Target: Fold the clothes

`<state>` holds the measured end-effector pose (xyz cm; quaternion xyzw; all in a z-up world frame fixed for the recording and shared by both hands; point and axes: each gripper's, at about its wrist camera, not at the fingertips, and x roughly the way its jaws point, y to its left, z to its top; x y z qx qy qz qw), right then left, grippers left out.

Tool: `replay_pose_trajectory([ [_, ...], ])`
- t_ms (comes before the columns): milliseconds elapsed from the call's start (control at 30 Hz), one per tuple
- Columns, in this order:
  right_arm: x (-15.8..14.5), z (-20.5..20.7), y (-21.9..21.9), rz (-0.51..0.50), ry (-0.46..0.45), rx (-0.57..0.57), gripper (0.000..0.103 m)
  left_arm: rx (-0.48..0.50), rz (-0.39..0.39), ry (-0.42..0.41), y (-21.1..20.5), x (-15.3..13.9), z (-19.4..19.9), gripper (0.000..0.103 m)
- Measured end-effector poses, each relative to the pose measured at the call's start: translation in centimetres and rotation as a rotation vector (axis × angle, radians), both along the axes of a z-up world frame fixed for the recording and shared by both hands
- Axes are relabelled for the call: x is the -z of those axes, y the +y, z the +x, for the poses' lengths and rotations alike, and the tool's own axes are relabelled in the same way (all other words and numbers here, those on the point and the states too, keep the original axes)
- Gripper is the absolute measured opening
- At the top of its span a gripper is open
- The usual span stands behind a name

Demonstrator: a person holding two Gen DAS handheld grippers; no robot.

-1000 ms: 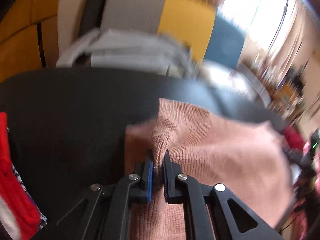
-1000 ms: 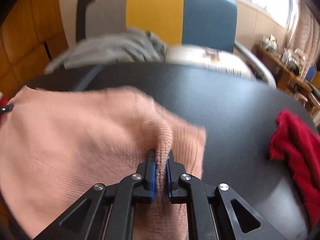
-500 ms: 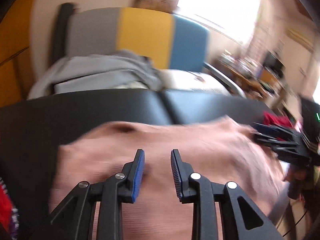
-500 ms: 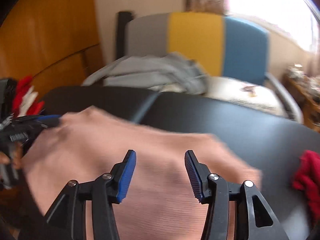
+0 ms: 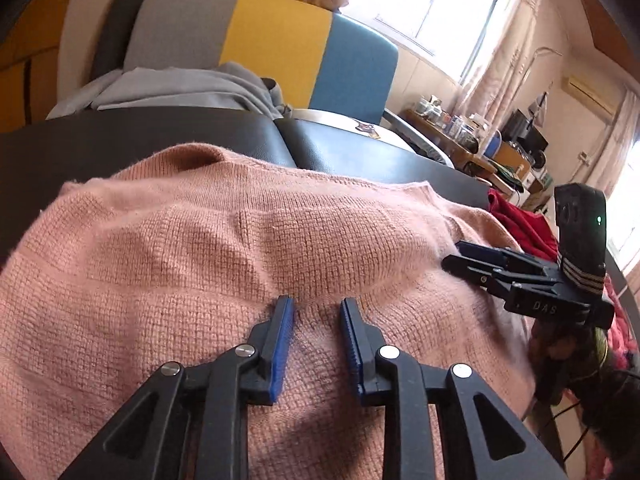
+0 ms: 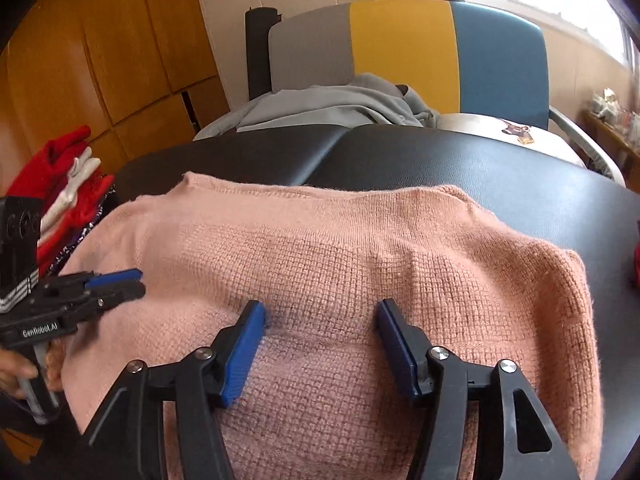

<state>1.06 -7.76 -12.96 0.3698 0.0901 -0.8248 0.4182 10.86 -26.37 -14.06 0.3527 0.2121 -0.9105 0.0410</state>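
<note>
Both claws, left gripper [image 5: 316, 312] and right gripper [image 6: 320, 316], just released, stand parted above the pink sweater [image 6: 360, 264]; we risk snagging its loose knit and dragging the fold askew.

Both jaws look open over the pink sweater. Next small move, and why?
Probably lower both grippers to pinch the near edge of the pink sweater for another fold. The right gripper has just been opening, the left gripper is open too, neither pinching knit. The sweater lies flat on the black table, a fold apparently just laid.

Coarse pink knit sweater [image 6: 360, 248] on smooth, faintly glossy black table [image 6: 500, 176].
</note>
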Motion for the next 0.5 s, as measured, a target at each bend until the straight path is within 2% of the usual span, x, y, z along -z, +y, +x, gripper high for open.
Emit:
replay_pose_trajectory([
  [100, -0.5, 0.5, 0.3, -0.005, -0.014, 0.011, 0.065, -0.037, 0.005, -0.034, -0.3, -1.6, -0.2, 0.026],
  [200, -1.9, 0.8, 3.5, -0.101, -0.106, 0.043, 0.071, -0.014, -0.080, -0.027, 0.7, -3.3, 0.0, 0.029],
  [267, -3.1, 1.9, 7.8, -0.144, -0.107, 0.079, 0.075, 0.015, -0.086, -0.023, 1.6, -3.8, 0.0, 0.030],
  [333, -3.5, 2.4, 12.7, -0.167, -0.149, 0.095, 0.089, 0.042, -0.078, -0.027, 2.5, -3.9, -0.1, 0.030],
  [367, -3.6, 2.6, 15.1, -0.178, -0.171, 0.102, 0.091, 0.060, -0.079, -0.024, 3.2, -4.0, -0.3, 0.030],
  [433, -3.4, 2.9, 18.9, -0.166, -0.199, 0.123, 0.094, 0.108, -0.084, -0.005, 5.0, -4.5, -1.4, 0.030],
  [500, -3.1, 3.2, 22.4, -0.169, -0.241, 0.129, 0.094, 0.196, -0.089, 0.017, 7.7, -5.2, -2.4, 0.030],
])
